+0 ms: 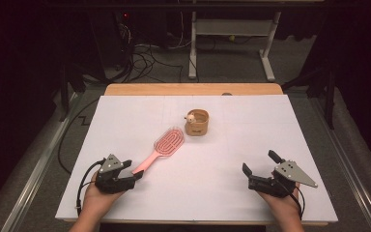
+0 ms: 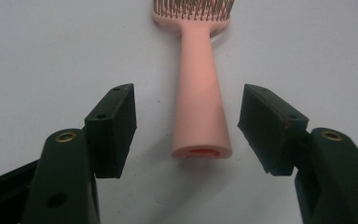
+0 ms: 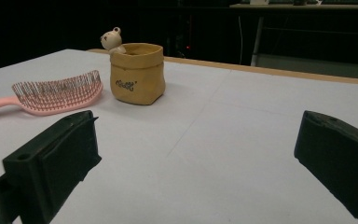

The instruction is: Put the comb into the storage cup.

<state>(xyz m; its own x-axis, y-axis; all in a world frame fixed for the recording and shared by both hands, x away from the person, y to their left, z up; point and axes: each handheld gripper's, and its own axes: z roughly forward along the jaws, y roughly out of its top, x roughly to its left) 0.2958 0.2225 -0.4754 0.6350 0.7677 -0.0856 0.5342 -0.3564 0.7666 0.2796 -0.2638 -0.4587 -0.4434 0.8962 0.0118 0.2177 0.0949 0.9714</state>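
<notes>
A pink hairbrush (image 1: 166, 142) lies flat on the white table (image 1: 251, 130), its handle pointing toward the near left. My left gripper (image 1: 133, 170) sits at the handle's end. In the left gripper view the handle (image 2: 198, 93) lies between the two black jaws with a gap on each side, so the pads do not touch it and the gripper (image 2: 186, 116) is open. My right gripper (image 1: 258, 162) rests near the front right of the table, jaws wide open with nothing between them (image 3: 196, 149). It faces the brush (image 3: 58, 95).
A small tan pot with a bear figure on its rim (image 1: 196, 122) stands just beyond the brush head, also visible in the right gripper view (image 3: 136, 72). A wooden strip (image 1: 193, 89) borders the table's far edge. Desk legs and cables lie on the floor behind.
</notes>
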